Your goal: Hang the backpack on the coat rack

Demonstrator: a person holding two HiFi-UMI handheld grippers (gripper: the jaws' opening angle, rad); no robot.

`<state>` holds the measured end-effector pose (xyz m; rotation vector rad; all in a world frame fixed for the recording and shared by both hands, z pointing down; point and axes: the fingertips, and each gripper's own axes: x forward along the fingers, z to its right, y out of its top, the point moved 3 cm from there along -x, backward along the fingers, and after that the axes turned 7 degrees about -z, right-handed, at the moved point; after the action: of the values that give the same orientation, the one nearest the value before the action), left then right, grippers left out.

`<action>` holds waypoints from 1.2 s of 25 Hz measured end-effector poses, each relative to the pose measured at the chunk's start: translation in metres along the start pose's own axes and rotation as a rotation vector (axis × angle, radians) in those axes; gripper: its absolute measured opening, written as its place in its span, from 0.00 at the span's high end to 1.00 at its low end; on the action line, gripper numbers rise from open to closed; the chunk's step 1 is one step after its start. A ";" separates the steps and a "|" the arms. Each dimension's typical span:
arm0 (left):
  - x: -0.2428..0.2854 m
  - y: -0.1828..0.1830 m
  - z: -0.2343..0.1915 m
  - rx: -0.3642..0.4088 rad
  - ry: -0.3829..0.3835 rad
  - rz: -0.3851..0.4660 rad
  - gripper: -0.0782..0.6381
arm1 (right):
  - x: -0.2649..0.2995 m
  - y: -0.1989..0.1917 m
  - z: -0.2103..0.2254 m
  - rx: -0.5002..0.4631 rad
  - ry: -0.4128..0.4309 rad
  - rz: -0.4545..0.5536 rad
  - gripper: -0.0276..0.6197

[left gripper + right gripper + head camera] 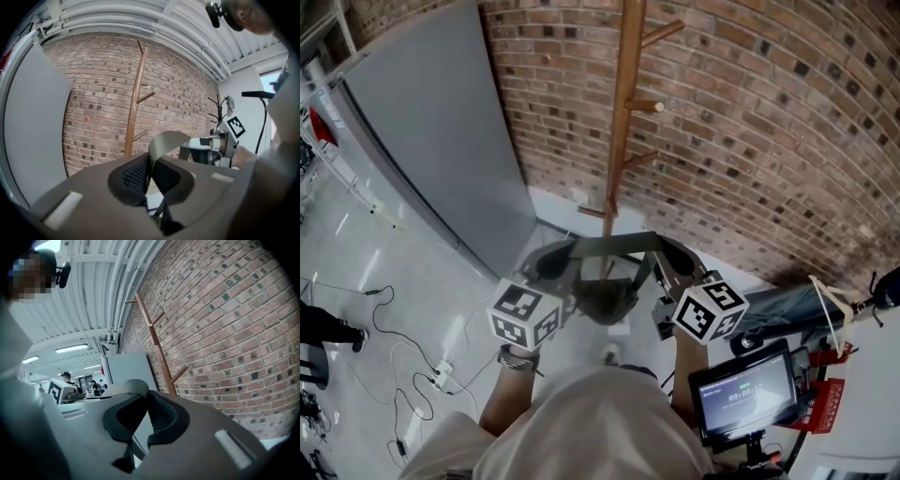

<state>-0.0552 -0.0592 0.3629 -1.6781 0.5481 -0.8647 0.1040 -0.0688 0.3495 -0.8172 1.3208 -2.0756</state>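
Observation:
In the head view the wooden coat rack (623, 122) stands upright against the brick wall, its pegs angled upward. Just in front of its base, the backpack (606, 300) hangs by its olive-grey strap (614, 246), stretched between both grippers. My left gripper (551, 265) is shut on the strap's left end and my right gripper (677, 261) on its right end. In the left gripper view the strap (168, 139) loops out of my shut left gripper (150, 163), with the rack (133, 103) ahead. The right gripper view shows my right gripper (144, 400) pinching the strap (123, 387), the rack (157, 348) close by.
A tall grey panel (441, 131) leans on the brick wall (769, 112) left of the rack. Cables (403, 366) trail over the pale floor at the left. A small screen (745, 394) and a blue bundle (787, 305) sit at the right.

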 end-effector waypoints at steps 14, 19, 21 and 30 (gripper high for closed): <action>0.061 -0.016 -0.043 -0.181 0.024 -0.052 0.88 | 0.059 -0.005 0.054 0.185 0.220 -0.118 0.95; 0.075 -0.030 -0.058 -0.244 -0.017 -0.092 0.88 | 0.077 -0.017 0.064 0.262 0.230 -0.162 0.95; 0.082 -0.033 -0.063 -0.256 -0.039 -0.110 0.88 | 0.084 -0.017 0.071 0.290 0.229 -0.169 0.95; 0.108 -0.050 -0.078 -0.253 -0.128 -0.208 0.88 | 0.101 -0.031 0.089 0.354 0.183 -0.193 0.95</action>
<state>-0.0526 -0.1728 0.4486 -2.0337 0.4124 -0.8556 0.0978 -0.1817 0.4283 -0.6299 0.9471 -2.4929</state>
